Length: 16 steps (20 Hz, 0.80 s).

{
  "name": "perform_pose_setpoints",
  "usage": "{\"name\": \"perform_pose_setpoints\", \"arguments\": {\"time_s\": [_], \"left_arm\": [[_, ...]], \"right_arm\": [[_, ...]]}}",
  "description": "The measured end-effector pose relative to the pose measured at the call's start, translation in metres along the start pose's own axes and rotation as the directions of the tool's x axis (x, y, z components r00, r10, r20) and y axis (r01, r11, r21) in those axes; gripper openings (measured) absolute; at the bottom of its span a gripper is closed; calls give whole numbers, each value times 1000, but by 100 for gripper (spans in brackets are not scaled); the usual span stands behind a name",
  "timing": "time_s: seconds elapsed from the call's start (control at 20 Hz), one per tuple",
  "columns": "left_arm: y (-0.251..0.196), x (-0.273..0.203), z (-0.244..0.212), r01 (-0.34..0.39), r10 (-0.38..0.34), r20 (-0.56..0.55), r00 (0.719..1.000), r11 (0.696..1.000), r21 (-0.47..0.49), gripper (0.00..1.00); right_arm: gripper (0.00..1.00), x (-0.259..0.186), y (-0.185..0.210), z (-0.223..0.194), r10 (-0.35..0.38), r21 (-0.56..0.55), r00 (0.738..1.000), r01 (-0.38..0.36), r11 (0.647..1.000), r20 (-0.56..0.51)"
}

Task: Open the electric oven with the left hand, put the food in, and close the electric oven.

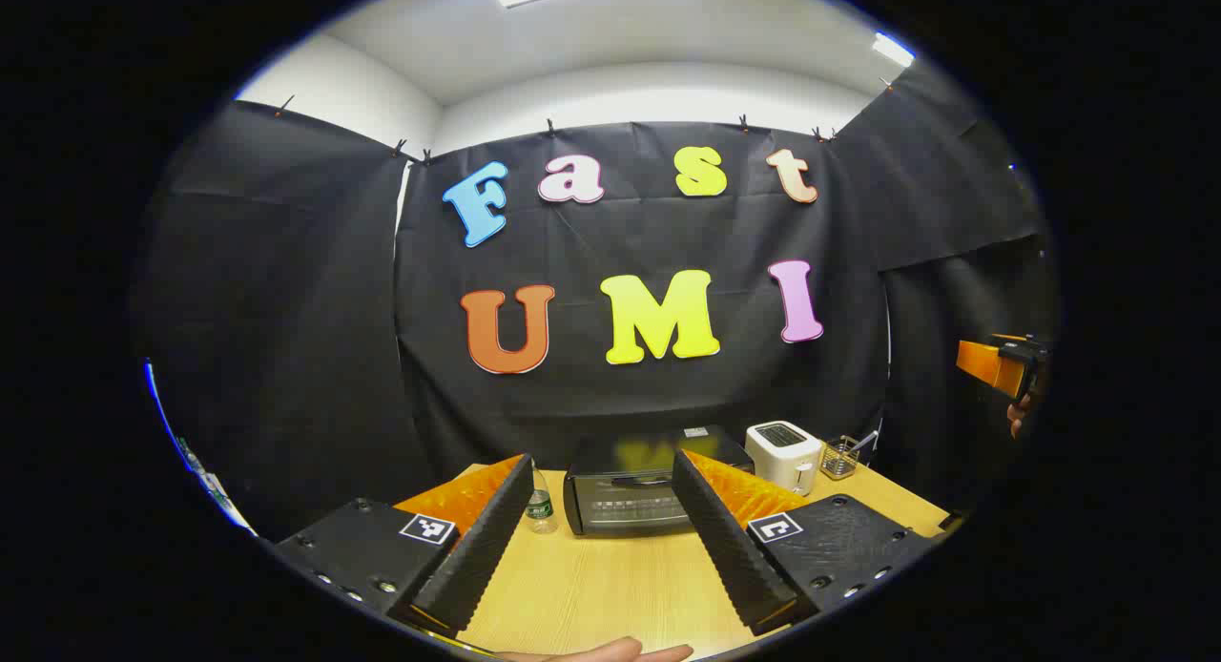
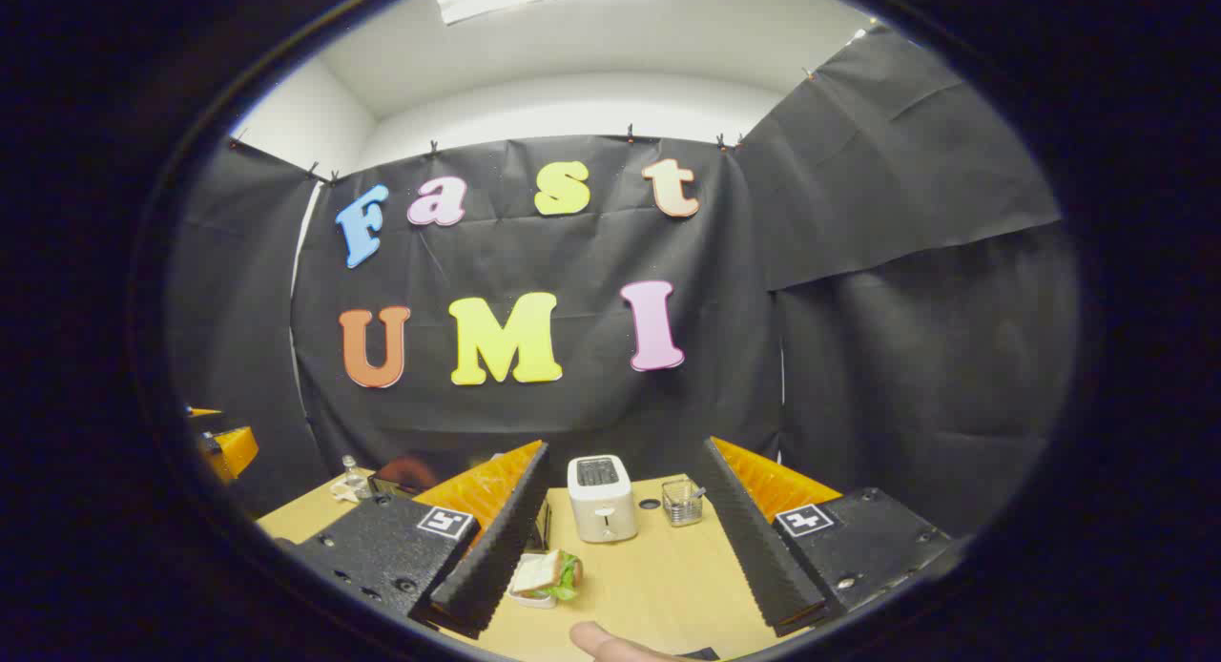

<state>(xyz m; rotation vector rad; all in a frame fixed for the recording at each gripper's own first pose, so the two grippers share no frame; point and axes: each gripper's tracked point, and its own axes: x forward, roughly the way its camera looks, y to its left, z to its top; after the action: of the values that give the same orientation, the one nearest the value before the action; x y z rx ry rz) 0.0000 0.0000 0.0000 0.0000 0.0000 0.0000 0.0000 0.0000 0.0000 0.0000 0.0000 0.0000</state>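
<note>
Ahead of the left gripper (image 1: 610, 548), framed between its wide-apart fingers: oven (image 1: 641, 495), door shut, standing at the far edge of the table (image 1: 591, 595). Bottle (image 1: 541, 509) just to the oven's left; toaster (image 1: 782, 455) and wire basket (image 1: 839, 457) off to its right. Left gripper holds nothing and is well short of the oven. Right gripper (image 2: 625, 567), likewise spread and empty, hangs above the table: sandwich (image 2: 546, 576) on a small dish lies just inside its left finger, not touched. Toaster stands straight ahead of it, basket beside that, beyond its right finger. A fingertip (image 2: 596, 638) shows at the bottom rim below the right gripper. Progress: none visible. Outstanding, by judgement: reach for and pull down the door with the left gripper, pick up the sandwich, load it, close the door.
</note>
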Motion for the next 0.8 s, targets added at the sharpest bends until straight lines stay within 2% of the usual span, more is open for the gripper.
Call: {"name": "perform_pose_setpoints", "arguments": {"time_s": [0.1,0.15,0.2,0.4,0.45,0.55,0.6,0.8], "left_arm": [[-7,-2,-4,17,-17,-6,1000,1000,-2,96],[-8,-3,-4,22,-22,-9,1000,1000,1,96],[-9,-4,-3,21,-21,-7,1000,1000,2,95],[-18,-10,-5,51,-52,-9,999,998,-28,95],[-19,-12,-6,59,-60,-14,998,998,-36,95],[-16,-12,-3,58,-58,-6,998,998,-36,95],[-15,-13,-1,56,-56,1,998,998,-37,95],[-12,-3,-4,43,-43,3,999,998,-46,96]], "right_arm": [[100,-1,-4,-2,-3,-3,1000,3,1000,0],[90,-1,-6,-2,-5,-3,1000,5,1000,-1],[100,-2,-8,-3,-6,-4,1000,6,1000,-4],[100,-4,-13,-3,-5,-14,1000,5,1000,-8],[90,-5,-15,-2,-8,-19,1000,8,1000,-1],[90,-7,-16,3,-13,-27,1000,14,1000,17],[100,-8,-15,4,-13,-28,1000,13,1000,25],[100,-10,-11,6,0,-35,999,1,999,42]]}}
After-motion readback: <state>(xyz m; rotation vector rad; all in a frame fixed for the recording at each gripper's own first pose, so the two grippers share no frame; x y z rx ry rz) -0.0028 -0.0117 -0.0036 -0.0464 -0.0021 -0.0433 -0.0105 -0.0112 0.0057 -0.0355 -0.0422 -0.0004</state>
